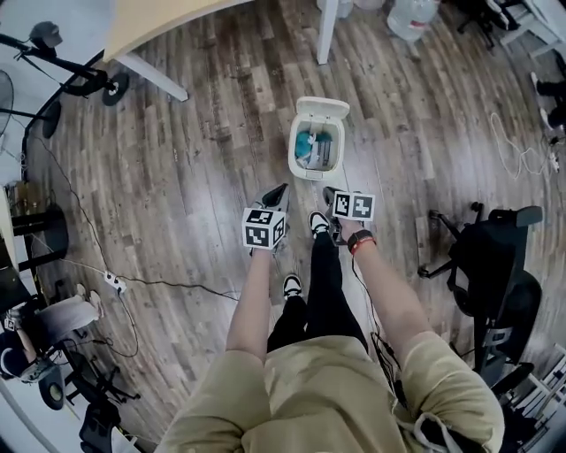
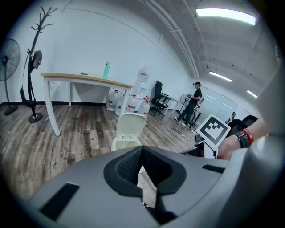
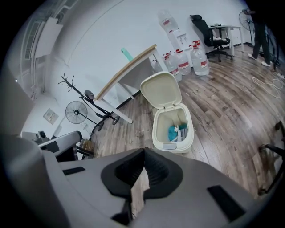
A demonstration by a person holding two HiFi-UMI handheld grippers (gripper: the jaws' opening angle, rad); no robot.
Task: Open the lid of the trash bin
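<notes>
A cream trash bin (image 1: 303,166) stands on the wood floor just ahead of my feet. Its lid (image 1: 322,109) is tipped up and back, and teal and white rubbish (image 1: 311,144) shows inside. My left gripper (image 1: 281,188) is shut and empty, a short way in front of the bin's near left corner. Near the bin's front right corner my right gripper (image 1: 329,190) is also shut on nothing. In the left gripper view the raised lid (image 2: 130,125) shows beyond the closed jaw tips (image 2: 141,149). The right gripper view looks down into the bin (image 3: 173,131) past its upright lid (image 3: 161,90).
A wooden desk (image 1: 159,22) with white legs stands behind the bin, with water bottles (image 1: 411,16) at the back right. A black office chair (image 1: 491,265) sits close on my right. A cable and power strip (image 1: 113,283) lie on the left floor. A person (image 2: 192,101) stands far off.
</notes>
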